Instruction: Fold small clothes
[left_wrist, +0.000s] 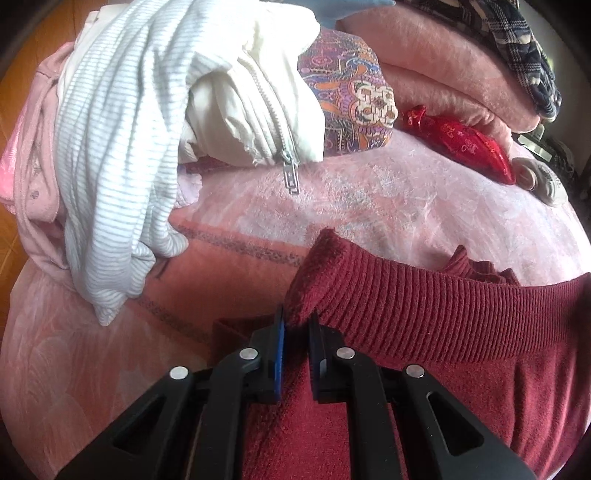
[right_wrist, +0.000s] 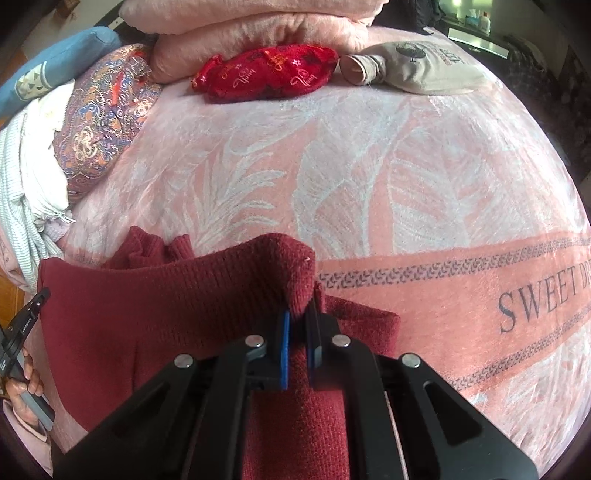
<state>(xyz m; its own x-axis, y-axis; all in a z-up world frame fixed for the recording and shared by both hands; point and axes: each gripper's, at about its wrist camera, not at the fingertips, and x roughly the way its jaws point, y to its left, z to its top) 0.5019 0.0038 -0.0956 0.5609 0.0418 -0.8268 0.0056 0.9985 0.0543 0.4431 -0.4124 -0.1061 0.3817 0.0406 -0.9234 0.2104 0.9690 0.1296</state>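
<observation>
A dark red knit garment (left_wrist: 424, 314) with a ribbed hem hangs stretched between my two grippers above the pink bed blanket (left_wrist: 369, 199). My left gripper (left_wrist: 297, 325) is shut on its left corner. My right gripper (right_wrist: 300, 321) is shut on its right corner (right_wrist: 295, 266), and the garment (right_wrist: 155, 306) spreads to the left in the right wrist view. The left gripper's handle and the person's hand (right_wrist: 22, 373) show at the left edge there. The garment's lower part is hidden under the grippers.
A pile of unfolded clothes, a striped white top (left_wrist: 110, 155) and a white zip jacket (left_wrist: 258, 110), lies at the left. A patterned pillow (right_wrist: 103, 122), a red pouch (right_wrist: 266, 74), a beige folded item (right_wrist: 417, 66) and stacked pink blankets (right_wrist: 251, 26) line the far side.
</observation>
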